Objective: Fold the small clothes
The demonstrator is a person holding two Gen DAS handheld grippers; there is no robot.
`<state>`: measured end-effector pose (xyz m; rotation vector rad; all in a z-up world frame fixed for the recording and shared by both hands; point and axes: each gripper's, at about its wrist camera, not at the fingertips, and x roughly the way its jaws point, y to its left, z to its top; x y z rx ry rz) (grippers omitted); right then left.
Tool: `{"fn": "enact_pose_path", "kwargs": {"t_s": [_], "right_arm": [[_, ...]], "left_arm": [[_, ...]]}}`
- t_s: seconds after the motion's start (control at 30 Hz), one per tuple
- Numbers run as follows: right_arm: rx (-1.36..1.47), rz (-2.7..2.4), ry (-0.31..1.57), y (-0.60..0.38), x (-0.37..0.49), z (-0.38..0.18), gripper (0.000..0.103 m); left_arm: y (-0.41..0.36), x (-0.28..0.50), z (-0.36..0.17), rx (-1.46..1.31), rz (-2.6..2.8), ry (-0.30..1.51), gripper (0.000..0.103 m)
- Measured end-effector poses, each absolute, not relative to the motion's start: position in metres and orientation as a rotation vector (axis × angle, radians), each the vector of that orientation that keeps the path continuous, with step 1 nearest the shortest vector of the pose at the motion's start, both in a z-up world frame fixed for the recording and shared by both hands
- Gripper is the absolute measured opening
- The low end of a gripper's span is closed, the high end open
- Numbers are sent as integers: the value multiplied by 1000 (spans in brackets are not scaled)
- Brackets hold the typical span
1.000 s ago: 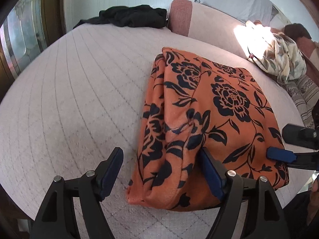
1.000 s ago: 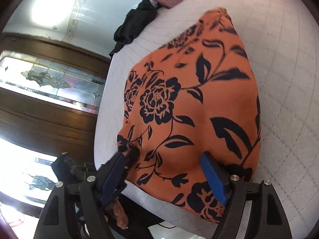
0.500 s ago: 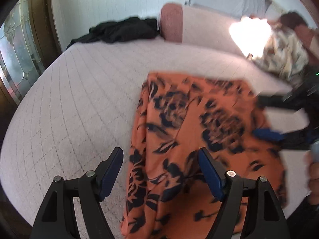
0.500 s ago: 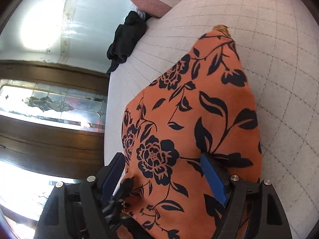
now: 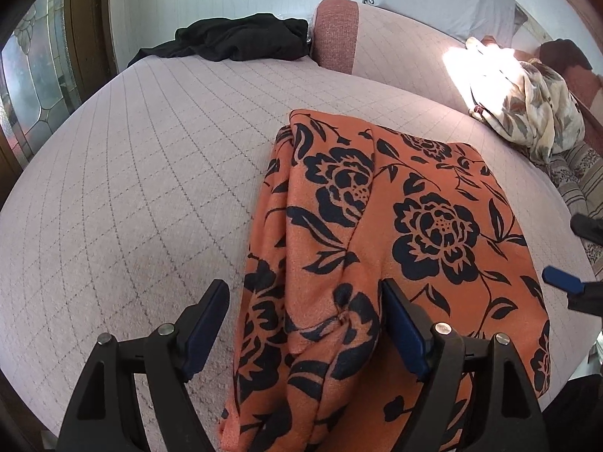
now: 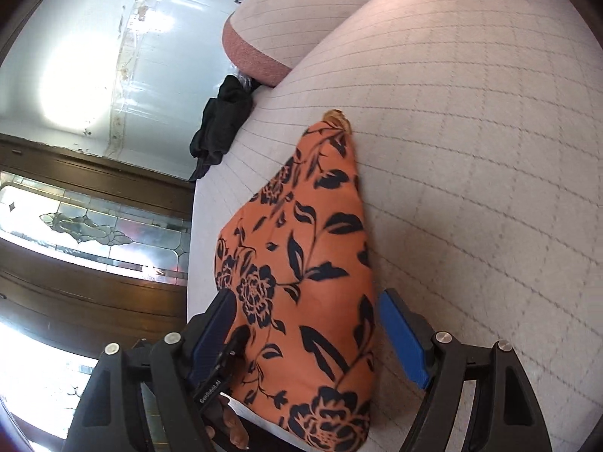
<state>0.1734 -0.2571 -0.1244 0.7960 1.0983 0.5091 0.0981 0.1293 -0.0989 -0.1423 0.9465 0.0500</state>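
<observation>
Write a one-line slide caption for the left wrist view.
Left gripper, jaws opening, above a folded orange floral garment on a quilted surface.

Home bedroom, quilted bed [image 5: 150,188], pillow [image 5: 444,3], leaded-glass wooden door [image 6: 94,226]
</observation>
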Motion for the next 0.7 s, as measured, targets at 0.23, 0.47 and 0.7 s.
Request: {"fn": "enact_pose_path", "kwargs": {"t_s": [0.23,0.47,0.7], "right_arm": [[773,509,1124,-249,158,-129,81],[766,515,1146,-247,161,-136,81],[752,518,1165,-237,168,-145,81]], "left_arm": [[132,92,-98,-157,48,946,83],[140,85,-97,-181,38,945,83],[144,85,-95,-180,29,949,83]]}}
